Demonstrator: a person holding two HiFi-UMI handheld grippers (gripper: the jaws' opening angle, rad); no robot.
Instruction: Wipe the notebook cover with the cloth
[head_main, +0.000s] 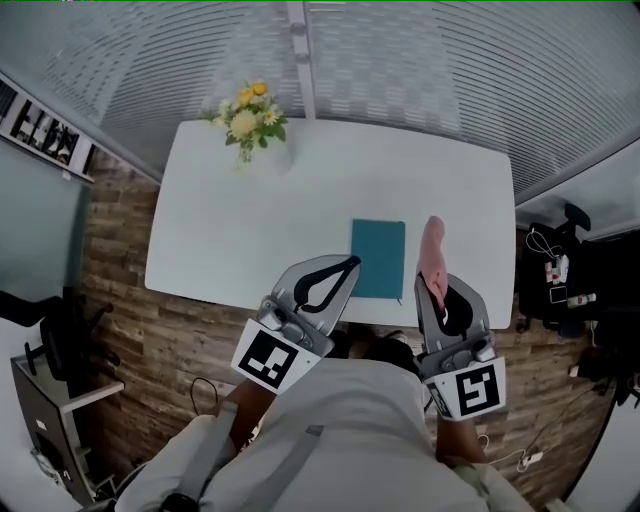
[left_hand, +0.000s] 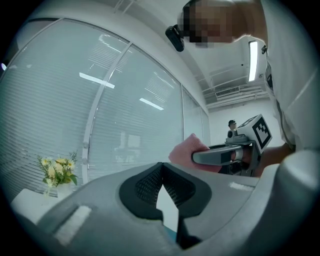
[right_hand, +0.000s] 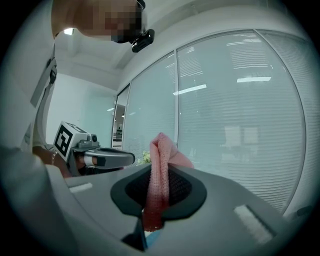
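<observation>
Teal notebook (head_main: 378, 258) lies flat on white table (head_main: 230, 230), near front edge, cover up and bare. Pink cloth (right_hand: 159, 170) pinched in right gripper (right_hand: 159, 200), jaws clamped on lower part, free end standing up. Held aloft, right of notebook, likely staged for wiping. Left gripper (left_hand: 161, 186) jaws together, empty, raised over notebook's near-left corner, perhaps to steady it. Flower vase (head_main: 248, 125) at far edge, well apart.

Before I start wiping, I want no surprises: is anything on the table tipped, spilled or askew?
Nothing stands out. The notebook lies flat and square near the table's front edge, and the flowers stand upright.
</observation>
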